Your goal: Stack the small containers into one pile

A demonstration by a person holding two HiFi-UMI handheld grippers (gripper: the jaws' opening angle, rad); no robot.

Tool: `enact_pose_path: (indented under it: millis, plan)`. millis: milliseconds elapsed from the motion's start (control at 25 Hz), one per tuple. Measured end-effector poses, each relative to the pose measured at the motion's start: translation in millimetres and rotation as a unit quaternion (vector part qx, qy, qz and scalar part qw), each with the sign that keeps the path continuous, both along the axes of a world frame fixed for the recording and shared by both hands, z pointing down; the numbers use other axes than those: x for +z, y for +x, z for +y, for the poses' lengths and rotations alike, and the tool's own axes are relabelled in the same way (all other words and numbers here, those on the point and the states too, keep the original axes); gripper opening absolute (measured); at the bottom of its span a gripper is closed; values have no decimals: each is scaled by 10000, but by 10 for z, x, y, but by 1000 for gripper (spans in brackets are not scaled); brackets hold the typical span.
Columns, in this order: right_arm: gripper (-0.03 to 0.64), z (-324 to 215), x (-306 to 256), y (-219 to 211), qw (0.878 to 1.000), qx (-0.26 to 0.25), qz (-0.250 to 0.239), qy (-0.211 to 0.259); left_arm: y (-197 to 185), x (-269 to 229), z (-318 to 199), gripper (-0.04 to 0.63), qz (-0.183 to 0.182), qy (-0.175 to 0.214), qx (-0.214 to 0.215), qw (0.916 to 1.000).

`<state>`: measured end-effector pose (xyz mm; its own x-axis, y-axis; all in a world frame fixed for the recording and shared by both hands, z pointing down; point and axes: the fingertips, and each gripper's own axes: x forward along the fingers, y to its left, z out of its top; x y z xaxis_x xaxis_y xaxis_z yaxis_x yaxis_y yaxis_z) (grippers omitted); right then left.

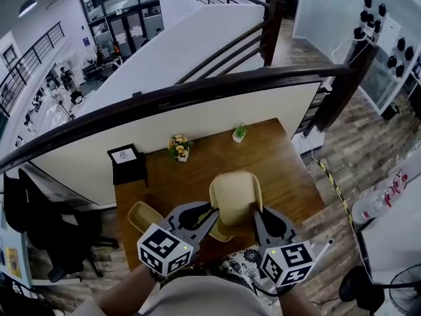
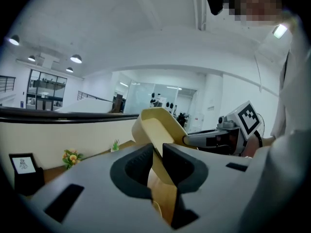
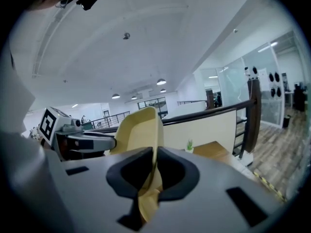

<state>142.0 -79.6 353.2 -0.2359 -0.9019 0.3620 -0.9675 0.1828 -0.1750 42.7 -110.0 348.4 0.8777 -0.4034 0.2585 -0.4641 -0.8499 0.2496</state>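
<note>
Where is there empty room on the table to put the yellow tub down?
Bare wood: the table's middle, between the flowers and the held tub, and the right side in front of the small plant. Crowded: near left, by the second tub, and the frame's corner.

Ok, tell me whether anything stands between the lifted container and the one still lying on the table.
Nothing visible does. The left hand-held gripper and right hand-held gripper hold the lifted container above the table, right of the second container in the head view. The flowers and small plant stand farther back.
</note>
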Motion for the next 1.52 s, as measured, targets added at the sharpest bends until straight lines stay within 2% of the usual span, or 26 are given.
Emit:
enact_pose_path:
  millis: [280,440,640,880,1040,1280,1400,1520]
  plan:
    - [35,37,31,-18,9999,77,137,3,-16,48,13,63,37,-146,-10,9999]
    - [29,-52,41,16,9997,117,233,-25,-14,36,-35,60,61,-290,-161,9994]
    - [29,-281,73,-34,9986,-285,417,-160,-93,115,-164,61,-15,-455,-591,9972]
    - [28,-506,386,-184,9925,-823,597,-681,-240,406,-226,66,-259,-735,-951,9924]
    - [28,-583,769,-276,9865,-1079,474,-1138,-346,744,-230,64,-252,-1267,-1152,9849]
    - [28,-543,1374,-423,9728,-1326,678,-1773,-477,1344,-139,66,-580,-1835,-1363,9718]
    - [28,-510,1684,-452,9645,-1405,762,-2104,-504,1652,-85,66,-686,-2209,-1428,9623]
    - [28,-458,1977,-451,9556,-1453,847,-2421,-511,1973,-6,67,-667,-2680,-1514,9491]
